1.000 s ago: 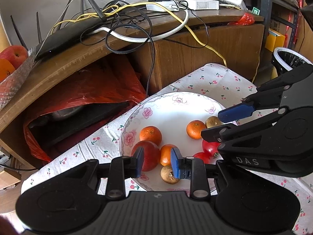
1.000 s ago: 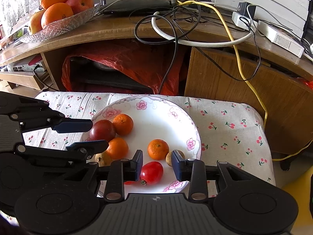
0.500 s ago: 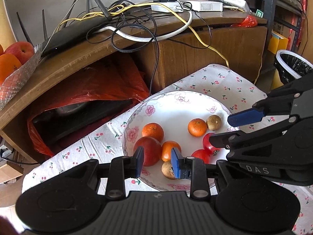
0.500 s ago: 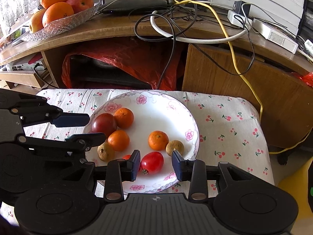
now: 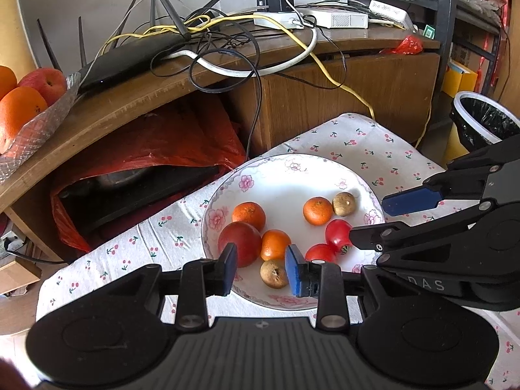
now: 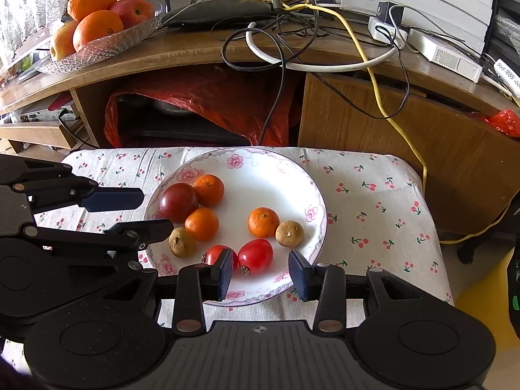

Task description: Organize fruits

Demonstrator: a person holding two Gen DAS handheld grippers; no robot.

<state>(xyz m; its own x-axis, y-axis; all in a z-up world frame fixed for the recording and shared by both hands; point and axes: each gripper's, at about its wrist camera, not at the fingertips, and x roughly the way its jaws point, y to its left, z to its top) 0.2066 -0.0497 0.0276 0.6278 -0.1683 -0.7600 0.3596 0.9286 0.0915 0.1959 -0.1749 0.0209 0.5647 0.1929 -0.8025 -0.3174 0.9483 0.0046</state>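
White "DAS" lettering on right gripper point(image 5: 367, 224), jaws wide; left gripper point(image 5: 260, 269) jaws wide too.

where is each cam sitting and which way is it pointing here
Left wrist: sits on the left gripper, looks forward and down across the floral plate toward the wooden desk; its own open blue-padded fingers show, and the right gripper enters from the right.
Right wrist: sits on the right gripper, faces the same plate and the glass fruit bowl on the desk; the left gripper enters from the left.
Shared: plate, fruit, cherry-print cloth, desk, cables.
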